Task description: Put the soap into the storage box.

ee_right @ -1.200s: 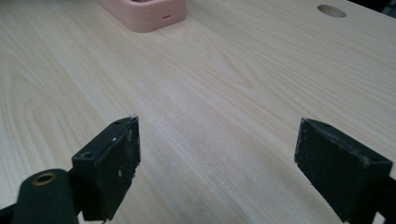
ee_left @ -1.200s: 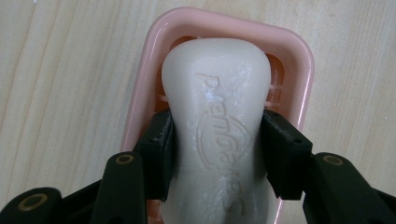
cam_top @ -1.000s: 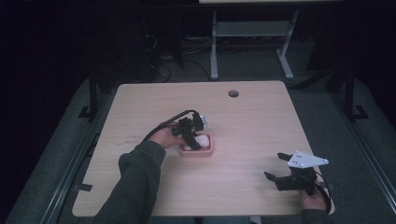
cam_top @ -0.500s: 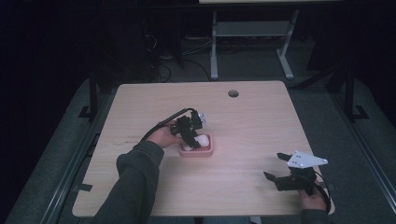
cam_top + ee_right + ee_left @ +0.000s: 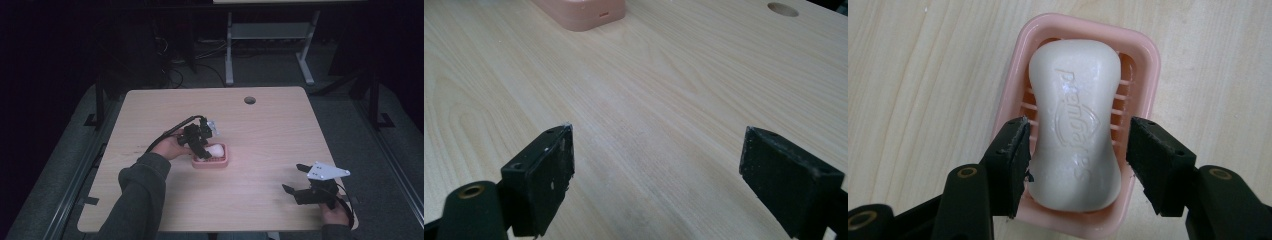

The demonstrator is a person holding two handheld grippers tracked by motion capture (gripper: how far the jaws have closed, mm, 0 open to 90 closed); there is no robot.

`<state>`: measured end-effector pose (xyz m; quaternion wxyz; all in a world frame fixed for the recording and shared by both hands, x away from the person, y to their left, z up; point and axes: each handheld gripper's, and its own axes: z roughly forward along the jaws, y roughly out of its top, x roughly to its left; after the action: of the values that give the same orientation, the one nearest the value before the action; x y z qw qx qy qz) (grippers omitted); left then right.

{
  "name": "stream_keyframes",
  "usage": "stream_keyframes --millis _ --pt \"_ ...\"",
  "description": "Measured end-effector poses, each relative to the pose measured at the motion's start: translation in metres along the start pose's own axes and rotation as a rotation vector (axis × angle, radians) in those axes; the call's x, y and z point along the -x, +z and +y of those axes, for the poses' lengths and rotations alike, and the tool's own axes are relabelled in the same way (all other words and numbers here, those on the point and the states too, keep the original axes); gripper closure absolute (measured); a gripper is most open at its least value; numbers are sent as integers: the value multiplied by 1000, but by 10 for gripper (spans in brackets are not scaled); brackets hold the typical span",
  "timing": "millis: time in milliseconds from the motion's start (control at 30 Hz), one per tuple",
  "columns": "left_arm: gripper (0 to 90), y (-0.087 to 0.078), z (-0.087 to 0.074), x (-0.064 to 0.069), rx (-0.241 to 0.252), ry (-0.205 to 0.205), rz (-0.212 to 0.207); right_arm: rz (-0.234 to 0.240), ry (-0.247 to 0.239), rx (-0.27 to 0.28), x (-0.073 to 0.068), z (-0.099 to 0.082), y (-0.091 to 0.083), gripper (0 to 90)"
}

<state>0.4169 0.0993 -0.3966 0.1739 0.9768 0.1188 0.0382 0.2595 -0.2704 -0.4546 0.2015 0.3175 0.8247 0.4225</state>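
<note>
White soap bar (image 5: 1075, 125) lies lengthwise in the pink slatted soap dish (image 5: 1148, 60) on the wooden table (image 5: 280, 135). My left gripper (image 5: 1075, 165) straddles the bar's near half; its jaws have just been opening, and a gap shows beside the far pad, while the near pad sits so close to the soap that contact cannot be judged. The embossed lettering is hard to read, and the dish's near rim is cut off behind the jaws. My right gripper (image 5: 656, 170) rests well apart near the table's edge, jaws wide on nothing; the dish (image 5: 581, 12) appears cropped at top.
</note>
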Motion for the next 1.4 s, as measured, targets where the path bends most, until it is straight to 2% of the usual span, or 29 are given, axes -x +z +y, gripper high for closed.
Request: stream_keyframes --millis 167,400,867,1000,1300,1400 --pt "413 -3 -6 1 2 -10 -7 1 -2 -1 0 0 0 136" --pt "410 -9 -9 5 13 -9 6 1 -7 -5 -1 0 2 136" --pt "386 -13 -20 10 30 -34 13 1 -1 -14 -2 0 3 136" --pt "375 -16 -20 13 26 -24 18 2 1 -17 -2 0 4 136" --pt "372 -18 -32 18 50 -49 18 -2 -10 -25 -2 0 5 136" --pt "366 -20 -36 21 64 -44 22 -3 -6 -28 -2 0 5 136"
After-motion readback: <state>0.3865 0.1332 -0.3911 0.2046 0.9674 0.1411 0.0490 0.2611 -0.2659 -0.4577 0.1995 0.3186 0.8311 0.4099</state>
